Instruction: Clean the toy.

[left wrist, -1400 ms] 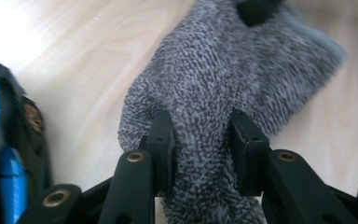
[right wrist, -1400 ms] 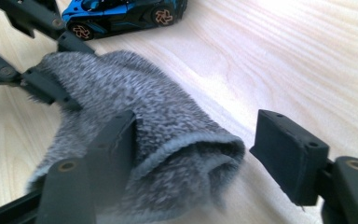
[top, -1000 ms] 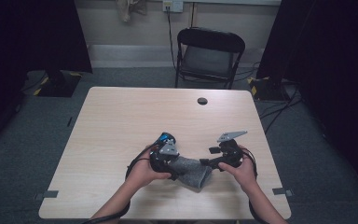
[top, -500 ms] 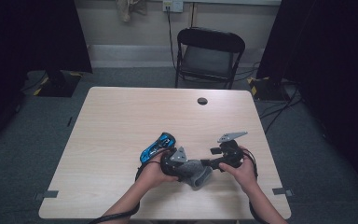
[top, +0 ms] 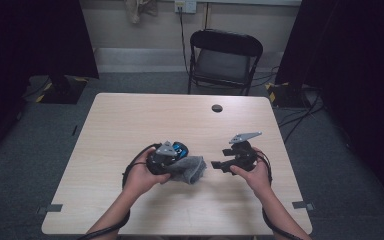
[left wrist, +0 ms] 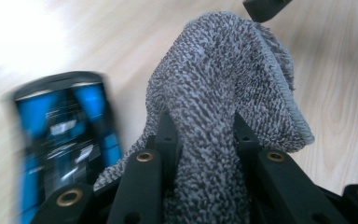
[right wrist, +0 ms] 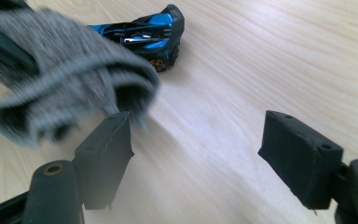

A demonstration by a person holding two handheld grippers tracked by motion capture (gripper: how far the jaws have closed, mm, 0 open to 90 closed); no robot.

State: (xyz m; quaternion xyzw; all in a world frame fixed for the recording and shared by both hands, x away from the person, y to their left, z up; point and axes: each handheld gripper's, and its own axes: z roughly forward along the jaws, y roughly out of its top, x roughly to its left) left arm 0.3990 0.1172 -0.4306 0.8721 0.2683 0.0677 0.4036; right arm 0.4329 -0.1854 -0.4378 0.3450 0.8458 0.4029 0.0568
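Both jaws of the left gripper [left wrist: 205,154] have just closed on the cloth [left wrist: 223,84], apparently lifting it.

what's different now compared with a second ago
The left gripper has just closed on the grey cloth and carried it left, off the open right gripper, which let it go. The blue toy car, the table and the right gripper stayed put.

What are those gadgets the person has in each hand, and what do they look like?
Both are black handheld tools. The left gripper and right gripper each carry a grey three-cornered plate on top, two blocky black fingers with brass-coloured pivots, and a black trailing cable. The forearms are bare.
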